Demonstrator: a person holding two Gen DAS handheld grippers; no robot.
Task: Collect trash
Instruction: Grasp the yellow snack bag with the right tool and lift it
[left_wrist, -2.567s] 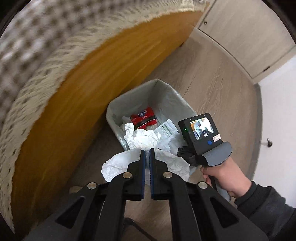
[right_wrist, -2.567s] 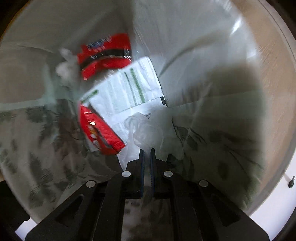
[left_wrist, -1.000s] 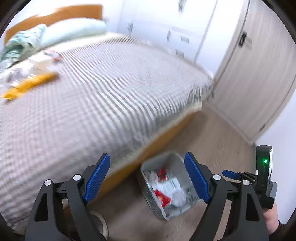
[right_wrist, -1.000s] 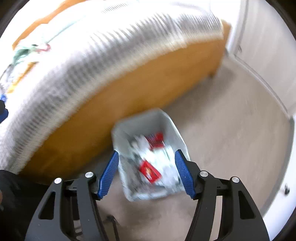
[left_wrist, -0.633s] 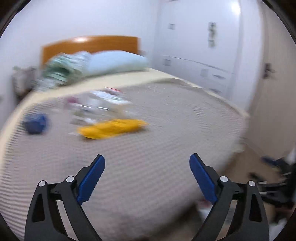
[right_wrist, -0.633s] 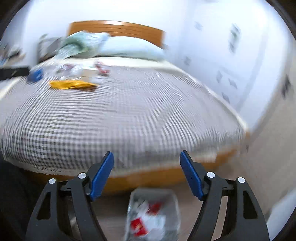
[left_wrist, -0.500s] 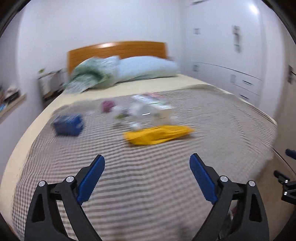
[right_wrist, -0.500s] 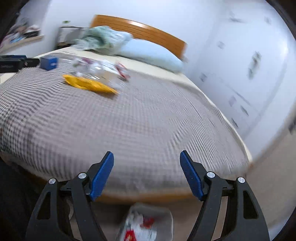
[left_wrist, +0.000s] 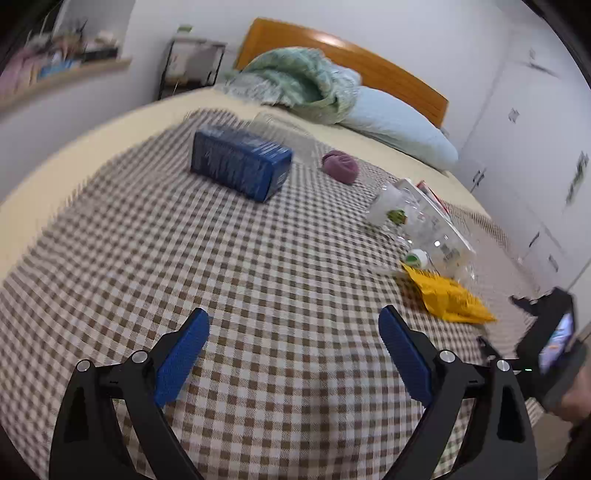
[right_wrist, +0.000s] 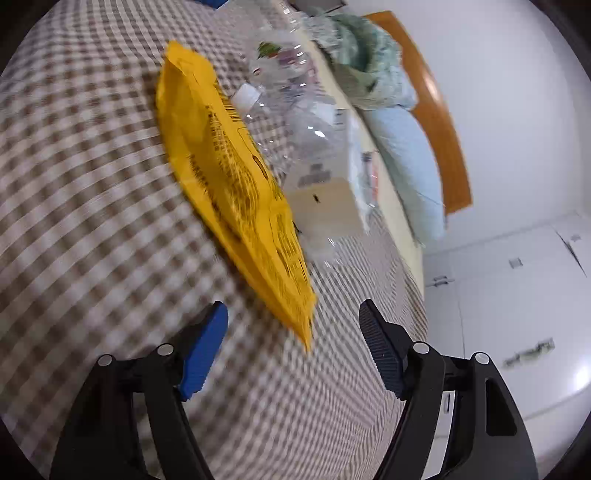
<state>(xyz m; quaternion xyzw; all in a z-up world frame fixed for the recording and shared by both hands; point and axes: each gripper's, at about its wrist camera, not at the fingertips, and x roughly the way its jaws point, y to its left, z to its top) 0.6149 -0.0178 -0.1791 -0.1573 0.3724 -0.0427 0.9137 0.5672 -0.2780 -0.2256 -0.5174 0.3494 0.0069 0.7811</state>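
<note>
Both claws stand wide apart with nothing between their pads, their jaws having just been opening. The left claw (left_wrist: 293, 334) hangs over the checked bedspread (left_wrist: 229, 266). Ahead and to its right lie a yellow packet (left_wrist: 448, 297) and, just beyond it, a crushed clear bottle (left_wrist: 424, 225); ahead and to its left sits a blue box (left_wrist: 240, 162), with a purple ball (left_wrist: 340, 167) right of the box. The right claw (right_wrist: 293, 317) points at the near tip of the yellow packet (right_wrist: 236, 184), which reaches almost between its pads without touching them. The clear bottle (right_wrist: 295, 122) lies beyond the packet, against its far side.
</note>
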